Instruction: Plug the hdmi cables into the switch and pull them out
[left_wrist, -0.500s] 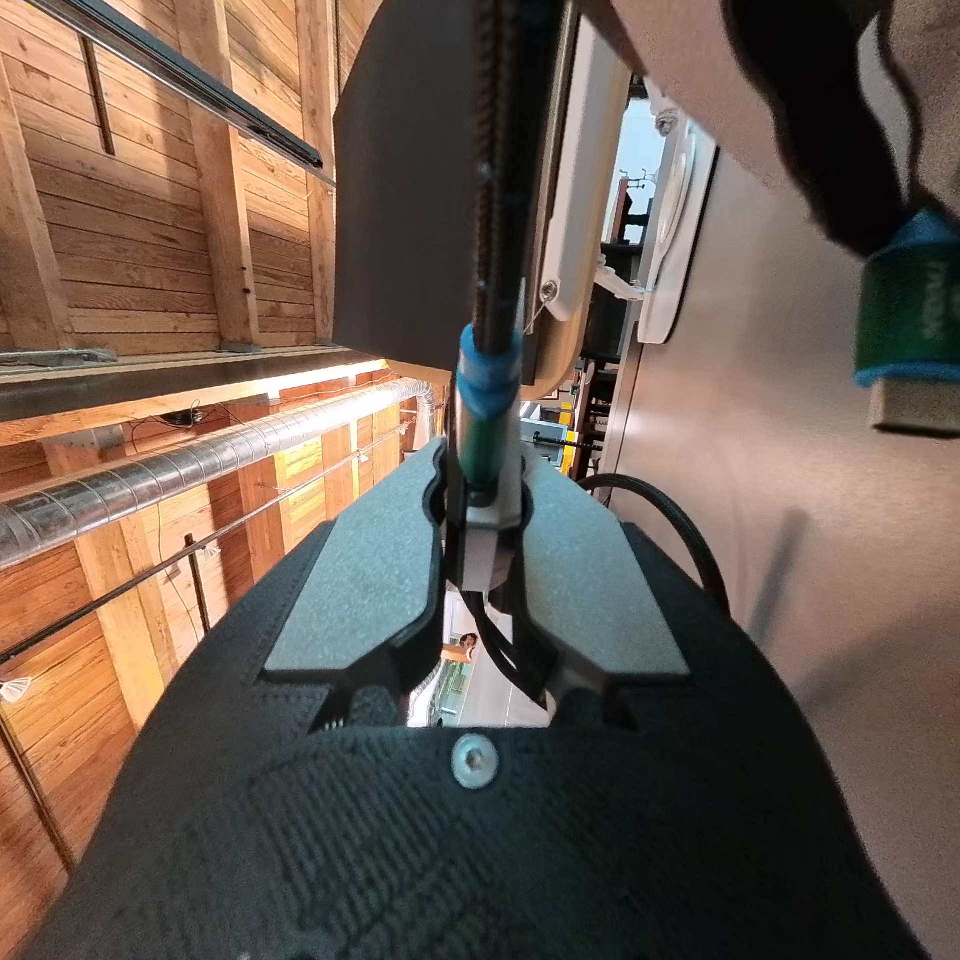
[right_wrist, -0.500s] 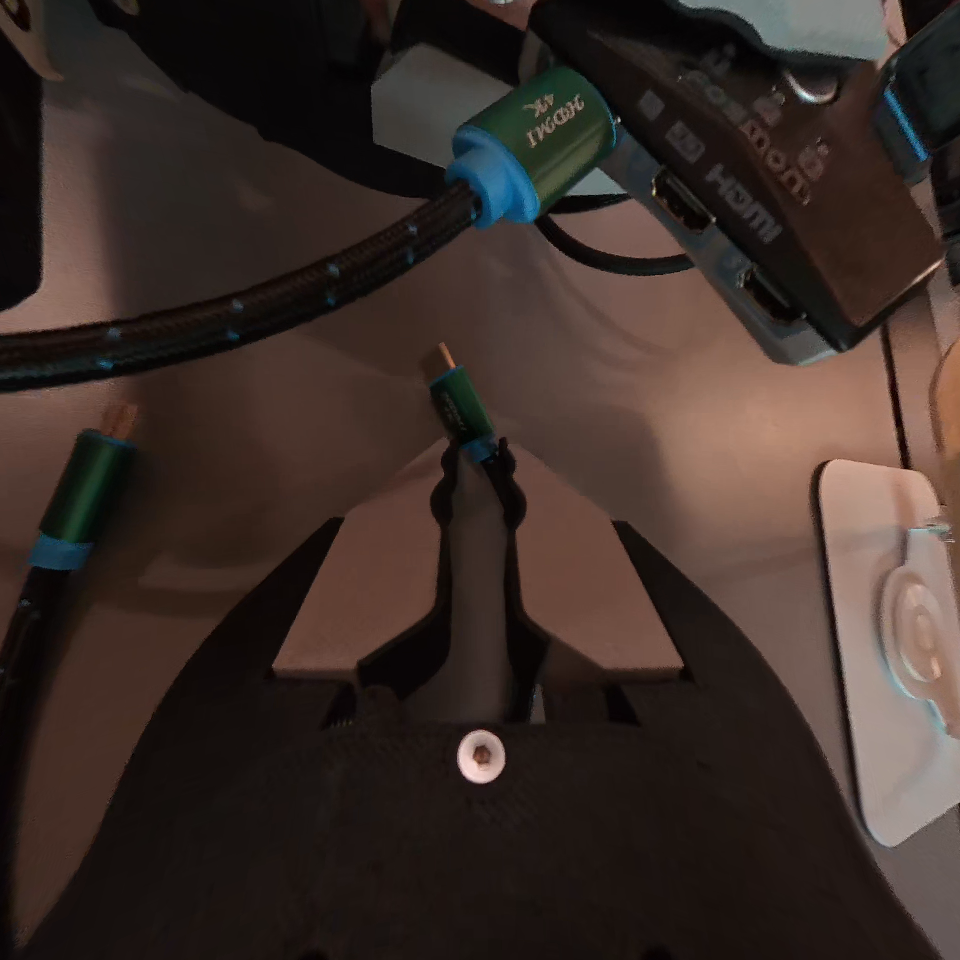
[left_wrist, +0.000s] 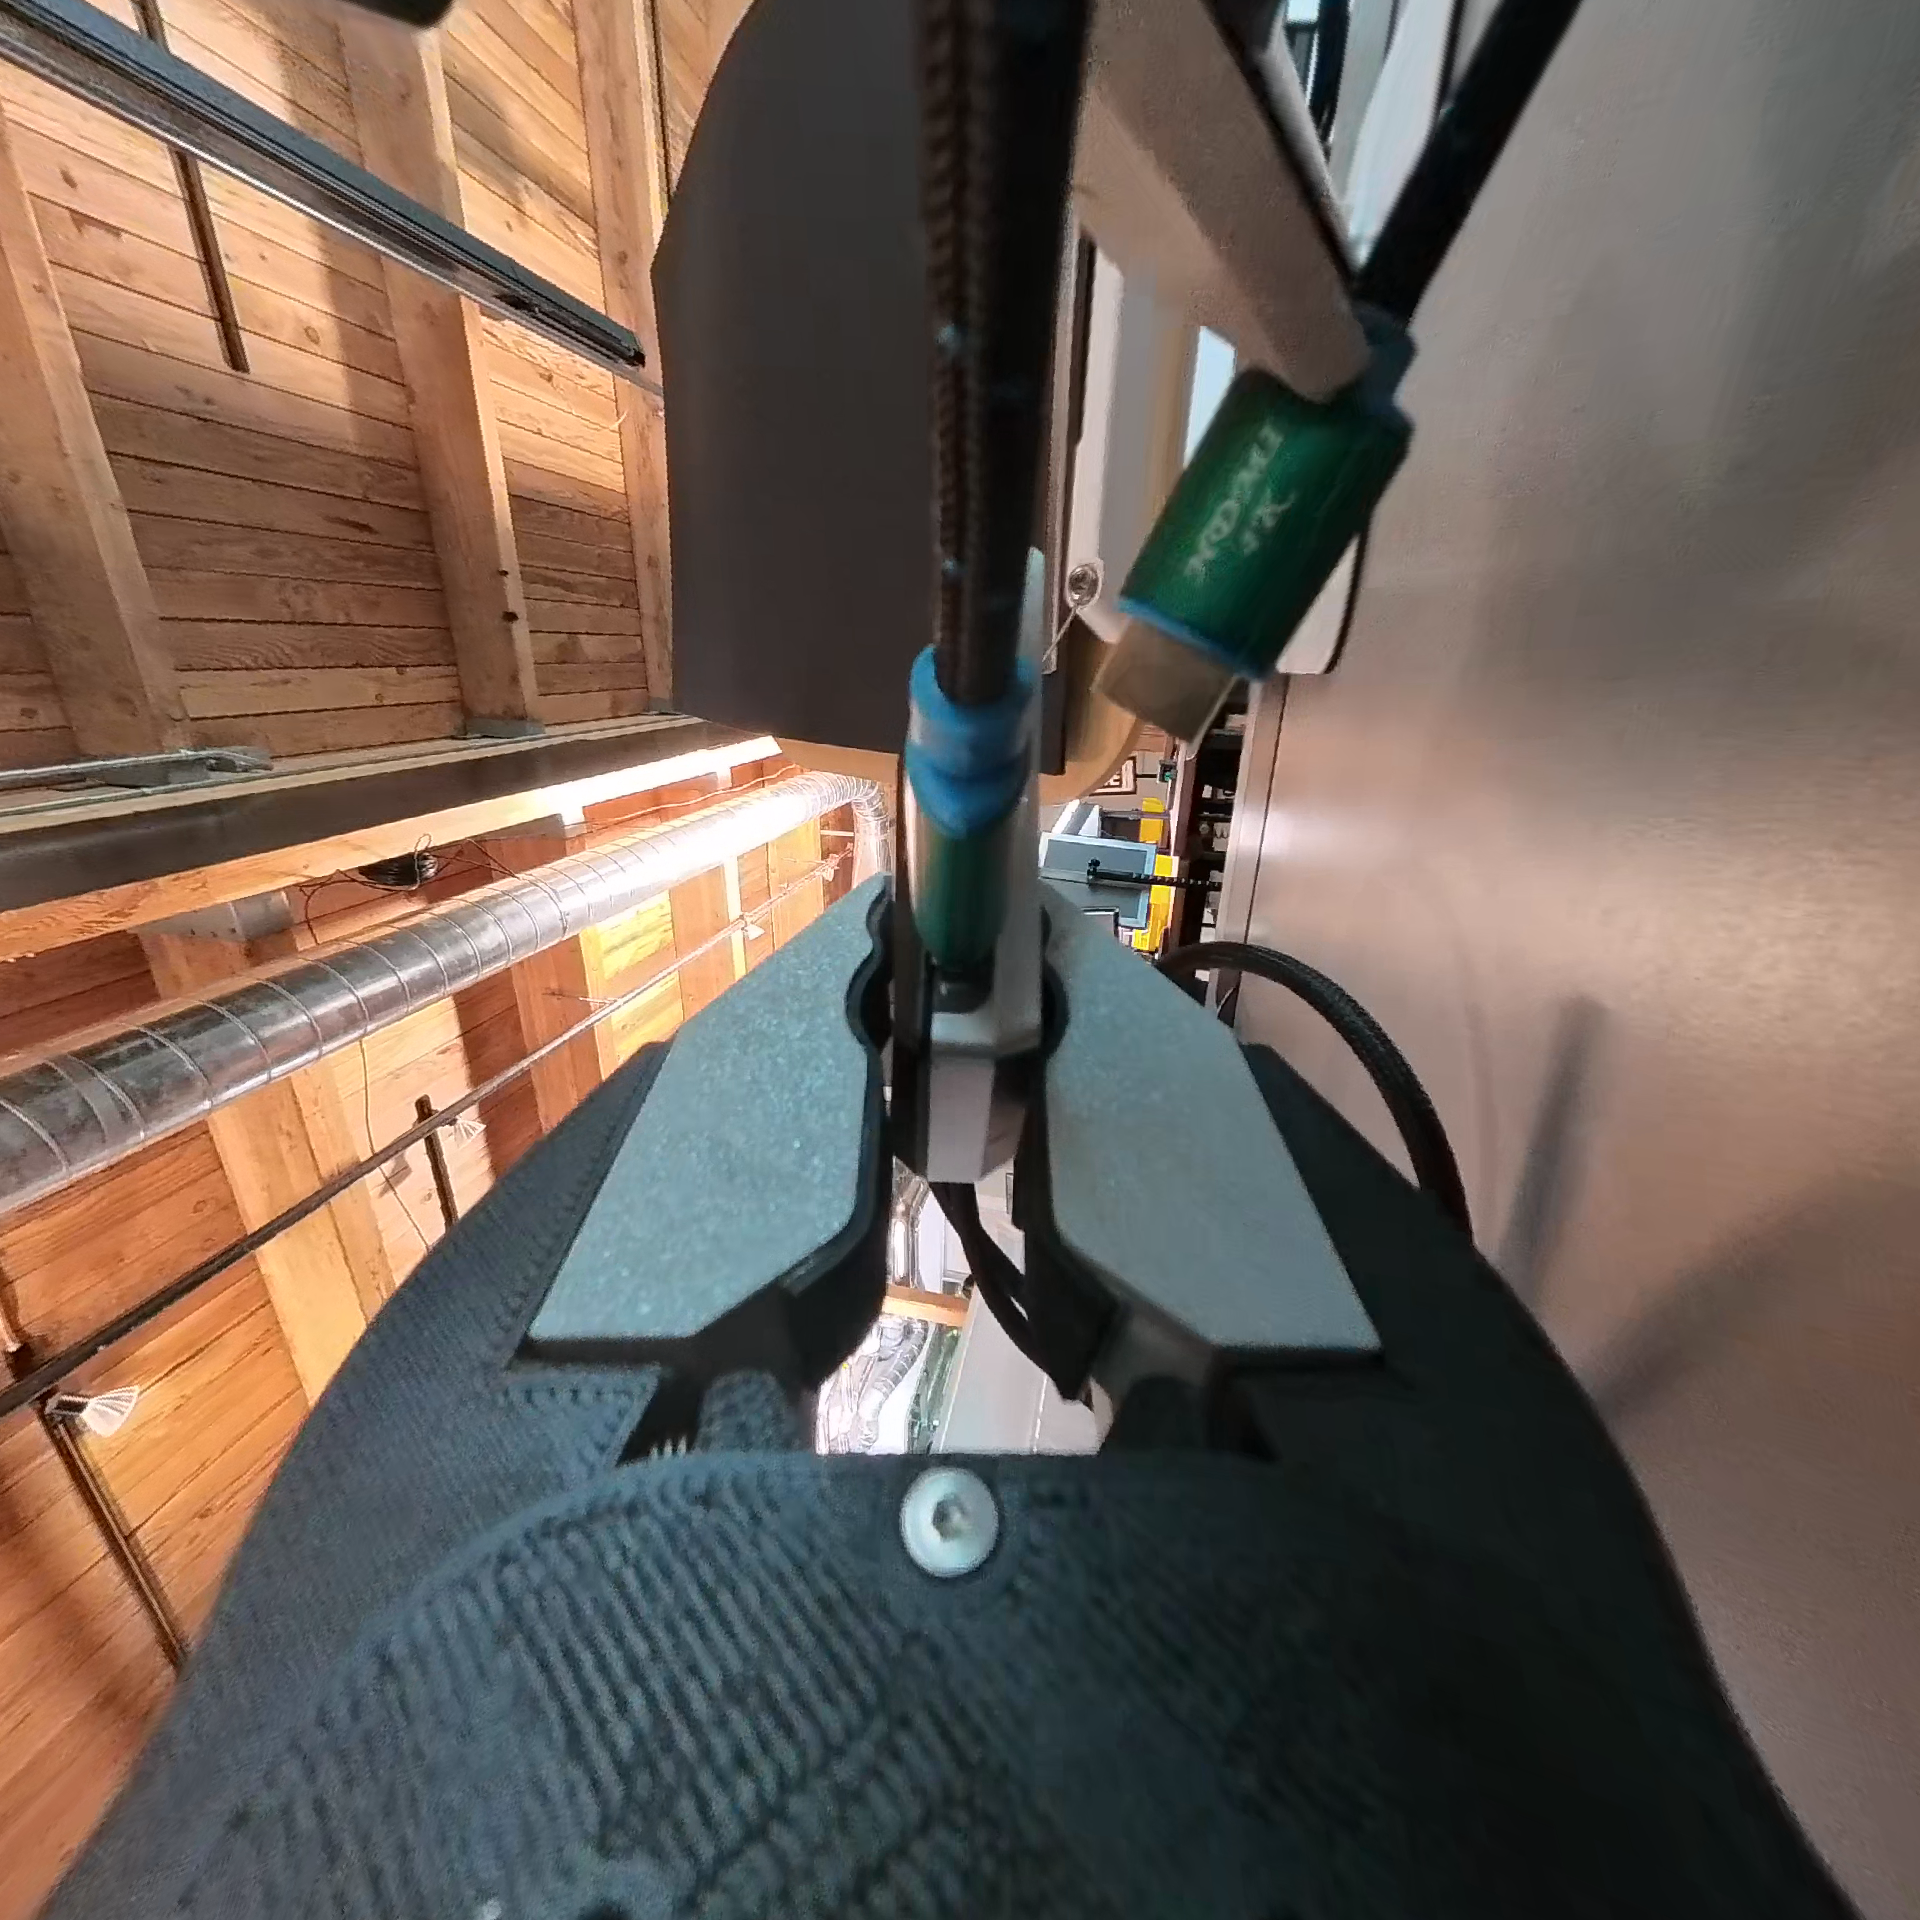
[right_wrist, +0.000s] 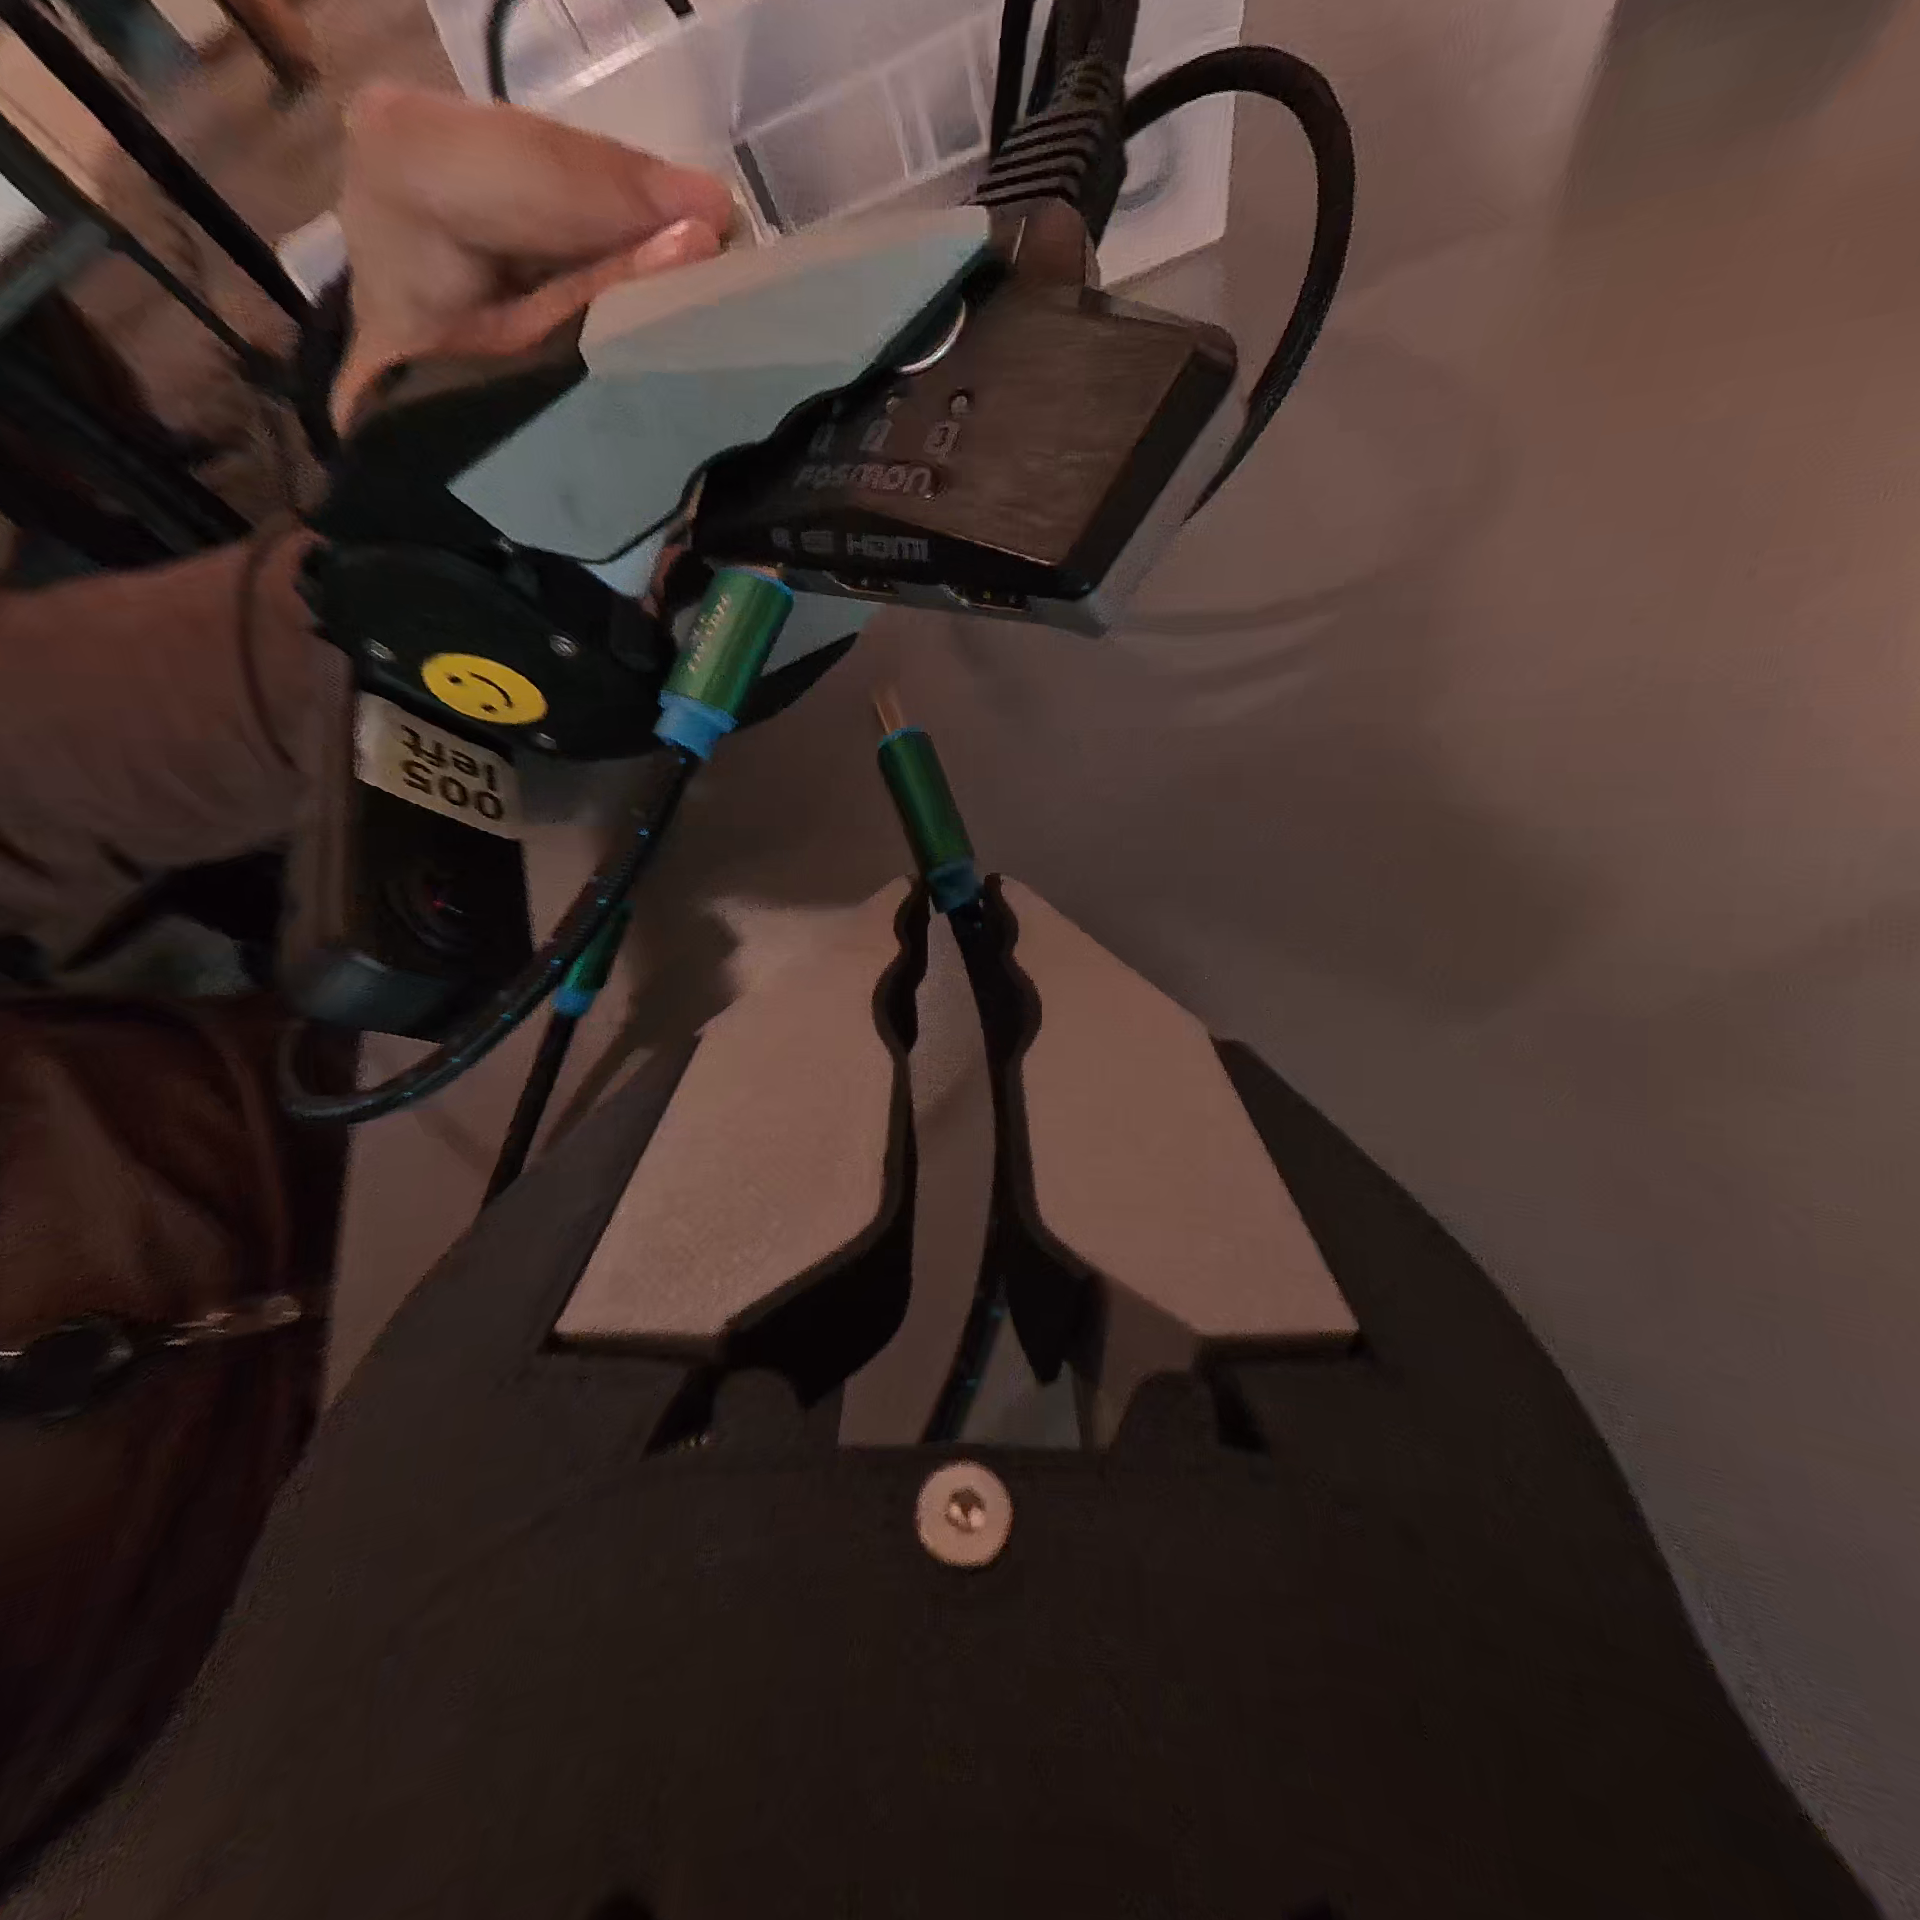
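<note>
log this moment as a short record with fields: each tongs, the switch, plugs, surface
left tongs: shut on the hdmi switch, held above the table
right tongs: shut on a green hdmi plug, gold tip aimed up at the switch, not inserted
plugged cable: green plug already seated in the leftmost front port
free ports: two front ports empty
spare plug: lying on the grey table
hand: gripping the left tongs' handle

switch (right_wrist: 1039, 457) above held plug (right_wrist: 925, 805), plugged cable (right_wrist: 722, 649) left
</note>
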